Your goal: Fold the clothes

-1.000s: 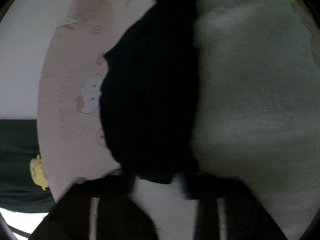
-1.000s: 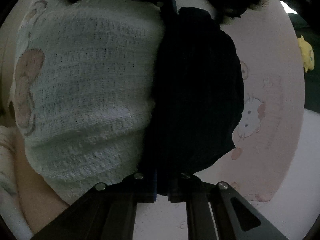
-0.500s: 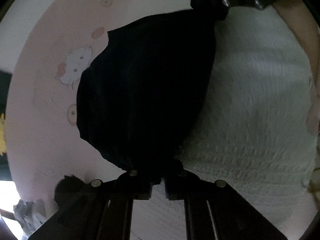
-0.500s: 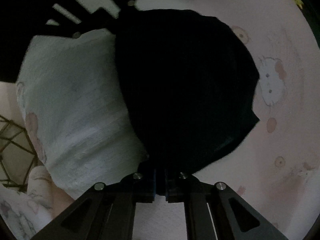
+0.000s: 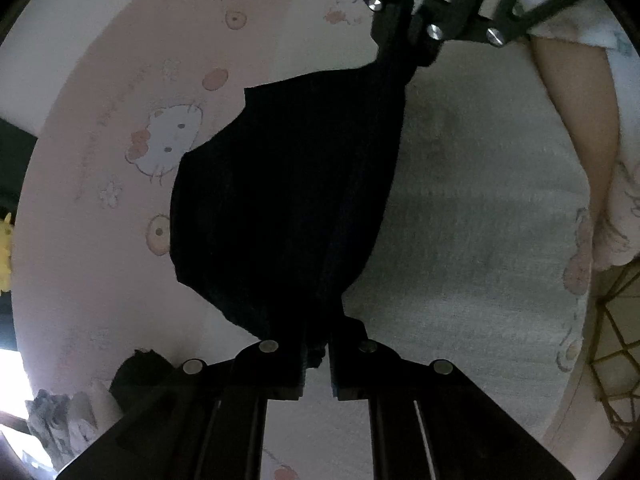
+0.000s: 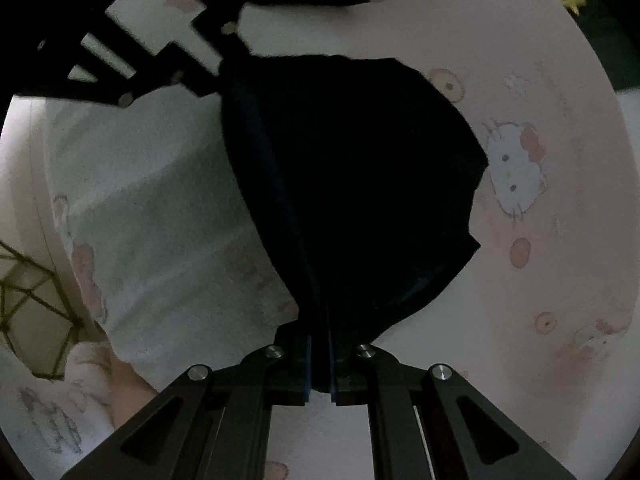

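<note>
Dark garment (image 5: 280, 208), navy or black, hangs stretched between the two tools, clear of the pink cartoon-cat sheet (image 5: 100, 240) and the pale knit blanket (image 5: 480, 220) below. Left hand-held gripper (image 5: 318, 364) is clamped on one bunched corner; right hand-held gripper (image 6: 320, 364) is clamped on the opposite corner, blue pads squeezing the cloth. In the left wrist view the other tool shows at the far end of the fabric, directly ahead.

Handling, judged: soft, light, limp cloth that sags into a belly between the grips; not fragile, not slippery, but prone to bunching. Corners or hem edge are the sensible hold, as now.

Long axis runs straight from one hand-held gripper to the other, the held edge taut, the loose body drooping off to the sheet side. A bare forearm (image 5: 576, 120) sits beyond the blanket.
</note>
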A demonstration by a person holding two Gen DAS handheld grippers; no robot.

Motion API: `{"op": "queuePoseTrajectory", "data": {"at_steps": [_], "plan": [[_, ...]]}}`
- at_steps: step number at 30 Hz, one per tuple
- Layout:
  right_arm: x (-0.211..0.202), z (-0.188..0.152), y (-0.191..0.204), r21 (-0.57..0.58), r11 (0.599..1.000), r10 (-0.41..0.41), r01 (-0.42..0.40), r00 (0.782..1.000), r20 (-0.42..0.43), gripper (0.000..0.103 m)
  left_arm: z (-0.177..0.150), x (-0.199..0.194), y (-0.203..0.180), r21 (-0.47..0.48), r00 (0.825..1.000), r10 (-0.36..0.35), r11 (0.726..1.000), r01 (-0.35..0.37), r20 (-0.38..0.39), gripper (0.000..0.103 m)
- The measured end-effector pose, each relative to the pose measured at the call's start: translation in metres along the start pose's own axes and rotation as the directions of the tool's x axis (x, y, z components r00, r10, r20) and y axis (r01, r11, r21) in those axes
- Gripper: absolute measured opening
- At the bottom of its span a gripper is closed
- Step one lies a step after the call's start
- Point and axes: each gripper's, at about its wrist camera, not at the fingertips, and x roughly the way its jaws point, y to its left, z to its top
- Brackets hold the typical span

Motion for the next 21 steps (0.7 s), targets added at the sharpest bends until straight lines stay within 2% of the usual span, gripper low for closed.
{"op": "queuePoseTrajectory", "data": {"at_steps": [7,14,21], "plan": [[-0.002,0.018,-0.037,0.083,0.997,0.004,-0.007,0.999,0.037,0.005,0.005,0.004,0.036,-0.111,0.999,-0.029,0.993,0.033,0.034,0.007],[-0.011,0.029,-0.064,0.105,0.994,-0.031,0.024,0.997,0.070,0.005,0.008,0.014,0.081,-0.251,0.995,-0.068,0.964,0.084,0.071,0.007],[-0.004,0.046,-0.095,0.124,0.991,-0.054,0.045,0.996,0.071,0.005,0.014,0.024,0.111,-0.313,0.995,-0.062,0.946,0.084,0.080,0.007]]}}
